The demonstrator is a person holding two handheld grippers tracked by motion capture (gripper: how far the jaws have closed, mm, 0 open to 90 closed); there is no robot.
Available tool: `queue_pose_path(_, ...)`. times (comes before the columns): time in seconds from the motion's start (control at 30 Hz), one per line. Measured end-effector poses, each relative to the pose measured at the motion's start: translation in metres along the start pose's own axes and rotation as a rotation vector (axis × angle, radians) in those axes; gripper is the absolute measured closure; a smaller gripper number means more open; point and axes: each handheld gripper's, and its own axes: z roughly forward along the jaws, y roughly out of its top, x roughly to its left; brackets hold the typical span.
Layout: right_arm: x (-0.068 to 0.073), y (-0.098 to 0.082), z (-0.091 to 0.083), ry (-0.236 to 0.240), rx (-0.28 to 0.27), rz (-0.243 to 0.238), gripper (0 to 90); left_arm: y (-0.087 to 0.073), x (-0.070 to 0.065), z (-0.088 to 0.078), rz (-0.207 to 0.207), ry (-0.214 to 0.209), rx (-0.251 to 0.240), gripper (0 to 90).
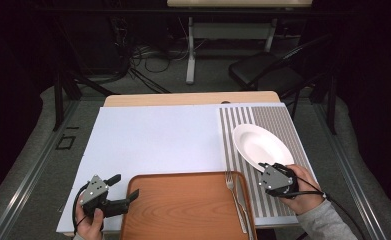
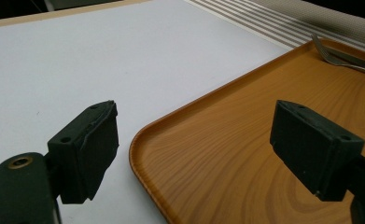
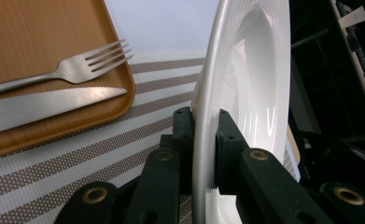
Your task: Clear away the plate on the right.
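A white deep plate (image 1: 261, 147) hangs tilted over the striped placemat (image 1: 278, 123), its near rim pinched by my right gripper (image 1: 266, 169). In the right gripper view the plate (image 3: 250, 74) stands almost edge-on, and the right gripper (image 3: 204, 135) is shut on its rim with one pad on each side. My left gripper (image 1: 125, 186) rests at the near left corner of the wooden tray (image 1: 183, 210). Its jaws stand wide open and straddle the tray's rounded corner (image 2: 138, 144) with nothing gripped between them (image 2: 194, 140).
A fork (image 1: 233, 192) and a knife (image 1: 244, 207) lie along the tray's right side, also the fork (image 3: 77, 65) and knife (image 3: 49, 105) in the right gripper view. A white board (image 1: 153, 140) covers the table's left and middle. A black chair (image 1: 268, 70) stands beyond the table.
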Motion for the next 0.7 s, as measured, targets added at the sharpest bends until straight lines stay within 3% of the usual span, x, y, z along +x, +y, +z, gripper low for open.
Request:
queue_pose_path(0.4,0.017,0.029,-0.021,-0.048,-0.089,-0.094,81.8,0.0,0.0,0.0,-0.002,0.003,-0.002,15.7)
queue_pose_path(0.43,0.019,0.032,-0.022,-0.046,-0.092,-0.082,81.8,0.0,0.001,0.0,-0.002,0.003,-0.002,15.7)
queue_pose_path(0.47,0.02,0.035,-0.024,-0.05,-0.104,-0.112,81.6,0.0,0.001,0.0,-0.002,0.003,-0.003,15.7)
queue_pose_path(0.7,0.033,0.052,-0.025,-0.034,-0.155,-0.145,81.5,0.0,0.001,0.0,-0.003,0.005,-0.003,15.7)
